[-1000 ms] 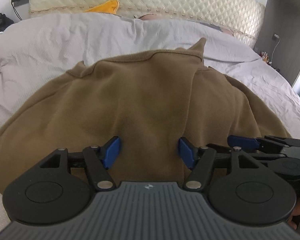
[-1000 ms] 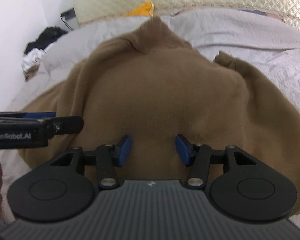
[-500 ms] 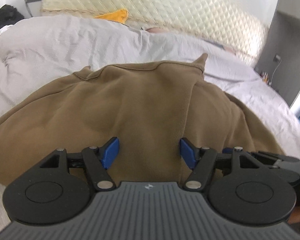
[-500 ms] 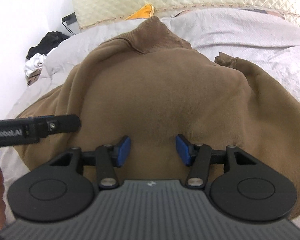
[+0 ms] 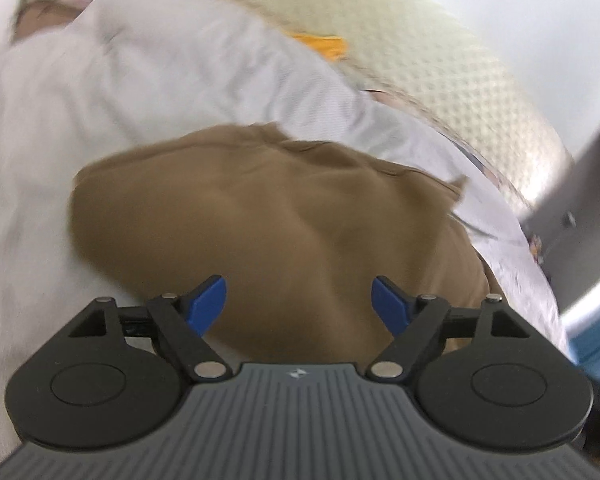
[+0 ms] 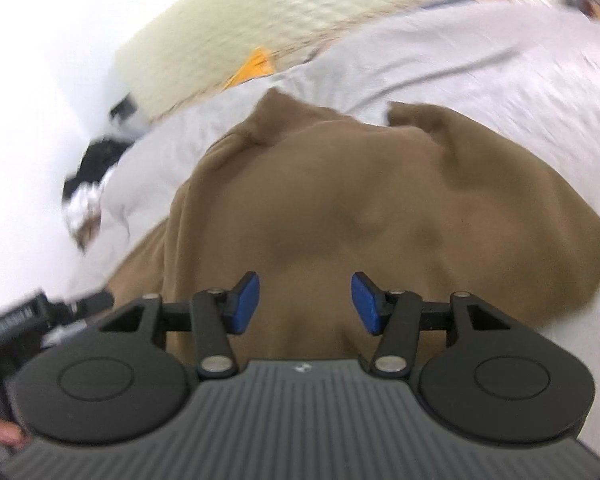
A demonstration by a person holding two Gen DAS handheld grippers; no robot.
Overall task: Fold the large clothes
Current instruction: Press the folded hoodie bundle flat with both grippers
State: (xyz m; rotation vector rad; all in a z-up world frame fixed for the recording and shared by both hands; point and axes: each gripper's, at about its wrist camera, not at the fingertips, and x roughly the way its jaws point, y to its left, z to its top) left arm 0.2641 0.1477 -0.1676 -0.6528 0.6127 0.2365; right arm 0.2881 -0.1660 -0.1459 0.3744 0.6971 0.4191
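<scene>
Left hand-held gripper (image 5: 299, 306): jaws have just been widening, nothing between them, brown sweatshirt (image 5: 284, 216) below. Right hand-held gripper (image 6: 305, 304): half-spread, empty, over the same cloth. Sweatshirt lies bunched on the bed's grey duvet (image 5: 100, 92), collar toward the headboard (image 6: 300, 12). Both views blurred. Likely step: picking new hold points. Best to pinch single-layer edges at hem or shoulder, both sides level, then lift evenly. No containers seen.

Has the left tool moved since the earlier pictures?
Yes. The left tool swung: in its view the cream quilted headboard, earlier level across the top, now slants toward the right. Its jaws have just been opening, empty.
</scene>
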